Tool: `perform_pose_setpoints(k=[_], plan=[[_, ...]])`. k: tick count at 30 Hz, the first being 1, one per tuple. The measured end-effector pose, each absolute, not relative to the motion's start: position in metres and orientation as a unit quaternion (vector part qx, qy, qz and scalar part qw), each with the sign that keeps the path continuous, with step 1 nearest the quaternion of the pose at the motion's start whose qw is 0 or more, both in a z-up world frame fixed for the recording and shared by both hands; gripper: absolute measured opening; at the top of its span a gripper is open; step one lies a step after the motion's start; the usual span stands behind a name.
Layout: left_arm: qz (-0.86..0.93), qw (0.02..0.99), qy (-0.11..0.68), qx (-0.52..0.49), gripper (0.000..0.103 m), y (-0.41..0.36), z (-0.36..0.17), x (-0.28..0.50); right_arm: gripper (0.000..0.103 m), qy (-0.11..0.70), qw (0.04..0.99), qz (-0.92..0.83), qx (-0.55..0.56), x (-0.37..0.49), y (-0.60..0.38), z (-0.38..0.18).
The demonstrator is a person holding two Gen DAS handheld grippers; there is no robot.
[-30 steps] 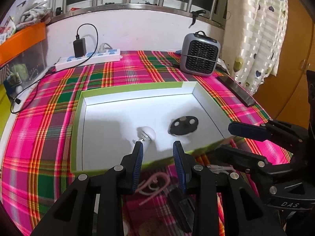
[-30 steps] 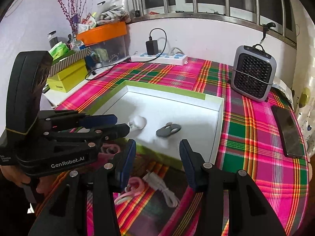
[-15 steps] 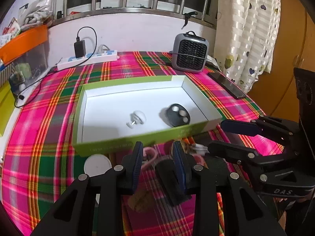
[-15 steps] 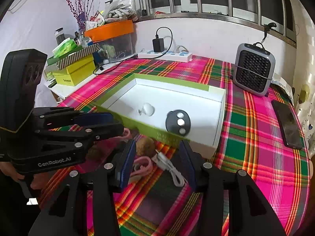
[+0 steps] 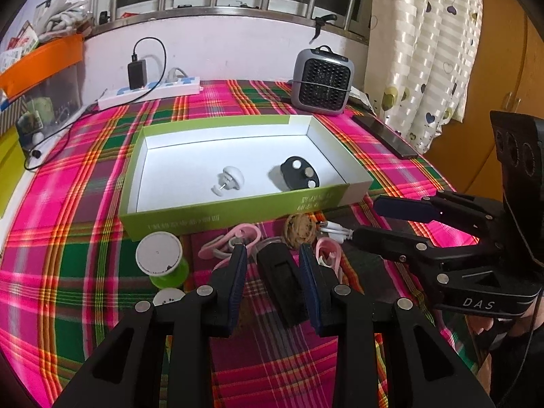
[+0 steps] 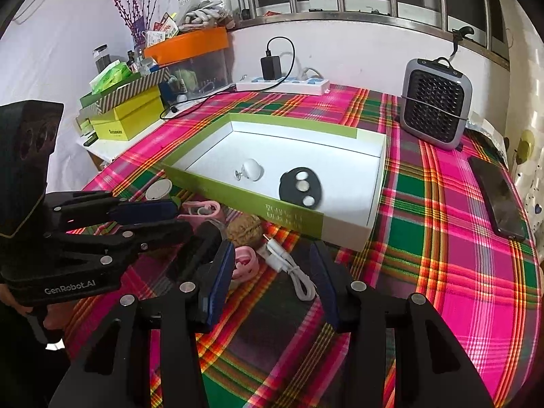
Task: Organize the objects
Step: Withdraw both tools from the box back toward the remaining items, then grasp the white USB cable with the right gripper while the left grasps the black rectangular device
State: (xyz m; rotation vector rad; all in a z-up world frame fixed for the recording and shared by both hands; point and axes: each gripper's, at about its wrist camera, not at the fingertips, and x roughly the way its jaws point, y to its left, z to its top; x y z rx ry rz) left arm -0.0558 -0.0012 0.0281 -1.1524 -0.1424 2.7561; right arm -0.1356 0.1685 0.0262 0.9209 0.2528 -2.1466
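Note:
A green-rimmed white box [image 5: 190, 219] [image 6: 370, 214] holds a white knob [image 5: 230, 179] [image 6: 251, 170] and a black oval remote [image 5: 299, 176] [image 6: 301, 188]. In front of it lie a black clip [image 5: 282, 282], pink clips [image 5: 234, 241] [image 6: 243, 260], a walnut [image 5: 300, 230] [image 6: 244, 229], a white cable [image 5: 335, 229] [image 6: 292, 272] and a green spool [image 5: 161, 260]. My left gripper [image 5: 273, 255] is open around the black clip. My right gripper [image 6: 272, 255] is open above the white cable, empty.
A grey fan heater [image 5: 321, 81] [image 6: 435, 102], a power strip with charger [image 5: 149, 90] [image 6: 282, 83] and a black phone [image 5: 384, 132] [image 6: 498, 197] lie on the plaid cloth. Boxes [image 6: 125, 115] are stacked at the left.
Both grippers have drawn back from over the box toward the near side and lowered over the loose items. The left gripper now straddles the black clip.

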Motion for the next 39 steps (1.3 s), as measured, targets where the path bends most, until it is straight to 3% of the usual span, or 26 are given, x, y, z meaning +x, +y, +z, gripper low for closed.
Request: perform_pose_setpoints(k=[33, 39], plan=[[0.906, 0.074, -0.061, -0.412, 0.03, 0.007, 0.01, -0.06, 0.047, 0.136, 0.386, -0.819, 0.402, -0.157, 0.162, 0.0], [0.905, 0.074, -0.064, -0.414, 0.03, 0.007, 0.009, -0.06, 0.038, 0.158, 0.39, -0.814, 0.401, -0.159, 0.154, -0.004]])
